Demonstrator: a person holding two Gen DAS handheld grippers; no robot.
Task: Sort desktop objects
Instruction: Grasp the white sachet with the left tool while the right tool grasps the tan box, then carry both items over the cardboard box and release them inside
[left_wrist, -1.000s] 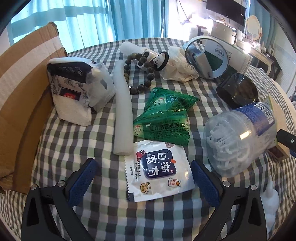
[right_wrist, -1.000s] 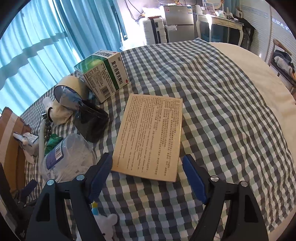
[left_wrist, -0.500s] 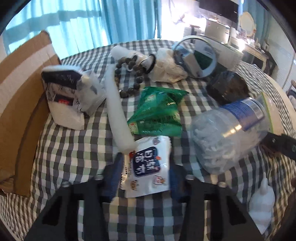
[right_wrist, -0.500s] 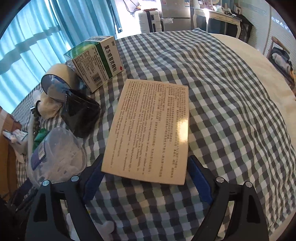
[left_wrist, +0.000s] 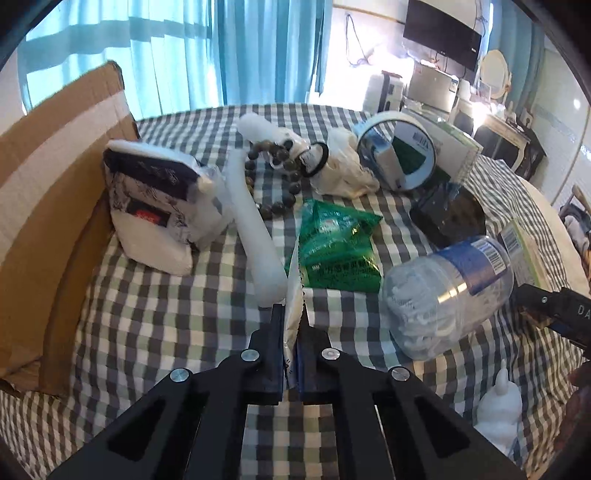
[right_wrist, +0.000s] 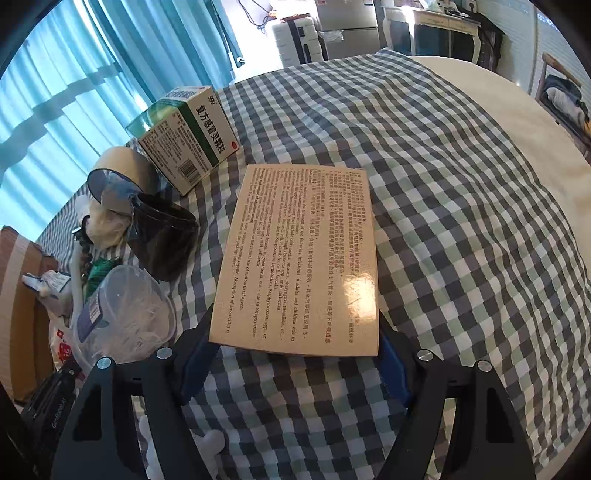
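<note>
My left gripper is shut on a white sachet, which stands on edge between the pads, lifted a little off the checked cloth. In the right wrist view a flat tan box printed with text lies on the cloth. My right gripper straddles its near end. Its jaws are closing, and the blue pads sit right at the box's two sides without clearly pressing.
A clear jar of cotton swabs lies right of the sachet. Beyond it are a green packet, a white foam tube, beads and a tissue pack. A cardboard box stands left. A medicine carton and dark cup flank the tan box.
My left gripper shut on the sachet, which folded up onto its edge and rose slightly. My right gripper came closer to the tan box, whose near end now sits between its fingers.
</note>
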